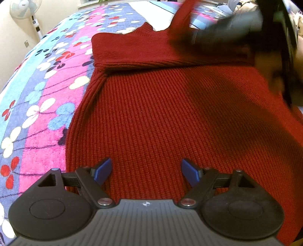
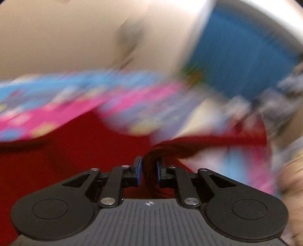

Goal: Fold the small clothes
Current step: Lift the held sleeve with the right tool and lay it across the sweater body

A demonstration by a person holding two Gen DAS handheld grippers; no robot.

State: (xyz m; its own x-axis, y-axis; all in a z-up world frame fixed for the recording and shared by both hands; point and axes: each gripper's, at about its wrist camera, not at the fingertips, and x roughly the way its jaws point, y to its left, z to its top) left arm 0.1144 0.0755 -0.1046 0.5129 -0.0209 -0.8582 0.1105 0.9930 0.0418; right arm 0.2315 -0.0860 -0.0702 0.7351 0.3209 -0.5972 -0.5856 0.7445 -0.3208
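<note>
A dark red knitted sweater (image 1: 170, 113) lies flat on a flowered bedspread (image 1: 43, 106), one sleeve (image 1: 132, 51) folded across its top. My left gripper (image 1: 146, 171) hovers open over the sweater's lower part, nothing between its blue pads. In the left wrist view my right gripper (image 1: 217, 32) is a dark blur at the upper right, with a strip of red knit rising from it. In the right wrist view the right gripper (image 2: 149, 166) is shut on a bunched fold of the red sweater (image 2: 149, 170), above the garment's flat part (image 2: 66, 151). That view is badly blurred.
A white standing fan (image 1: 26, 11) stands by the wall beyond the bed's left edge. Pale cloth (image 1: 231, 7) lies at the far right of the bed. A blue surface (image 2: 236, 56) shows behind the bed in the right wrist view.
</note>
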